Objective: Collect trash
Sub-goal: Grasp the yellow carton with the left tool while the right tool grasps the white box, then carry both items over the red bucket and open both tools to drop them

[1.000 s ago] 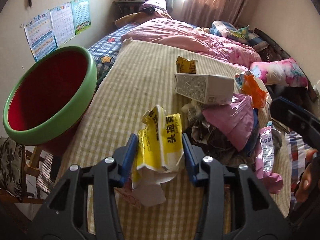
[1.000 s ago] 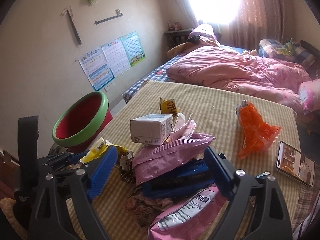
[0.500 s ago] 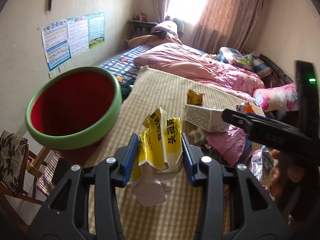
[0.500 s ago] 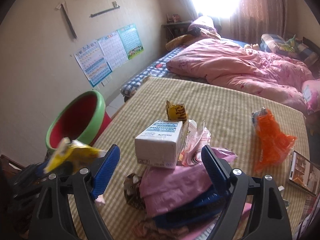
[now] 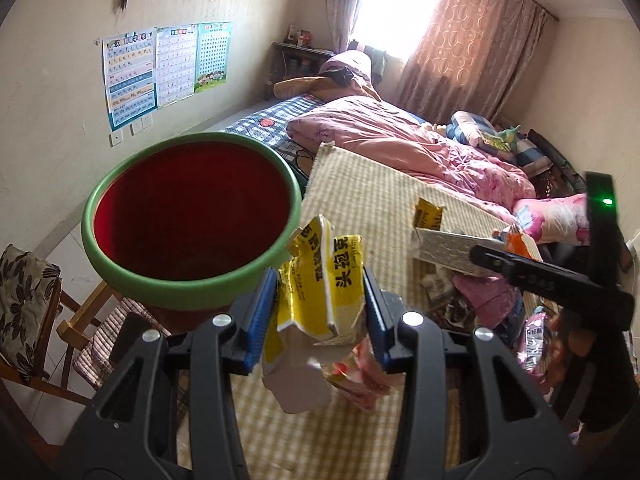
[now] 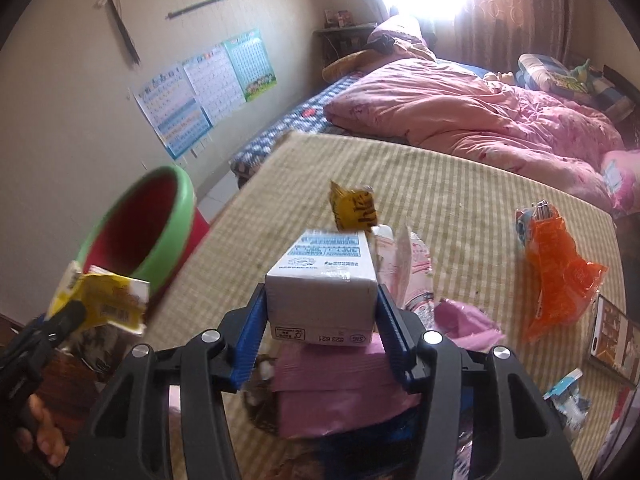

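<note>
My left gripper point(image 5: 320, 312) is shut on a crumpled yellow wrapper point(image 5: 324, 280) and holds it in the air beside the green-rimmed red bin point(image 5: 192, 220), just right of its rim. The bin point(image 6: 136, 232) and wrapper point(image 6: 104, 300) also show at the left of the right wrist view. My right gripper point(image 6: 320, 328) has its blue pads against both sides of a white carton point(image 6: 324, 280) that lies on the trash pile. The carton point(image 5: 448, 252) shows in the left wrist view too.
A checked mat point(image 6: 440, 184) carries a small yellow packet point(image 6: 354, 208), pink bags point(image 6: 340, 392), an orange bag point(image 6: 560, 272) and a phone point(image 6: 612, 336). A bed with pink quilt point(image 5: 400, 140) lies behind. A wooden chair point(image 5: 36, 320) stands under the bin.
My left gripper lifted the yellow wrapper off the mat and carried it left to the bin. My right gripper moved forward and closed around the white carton.
</note>
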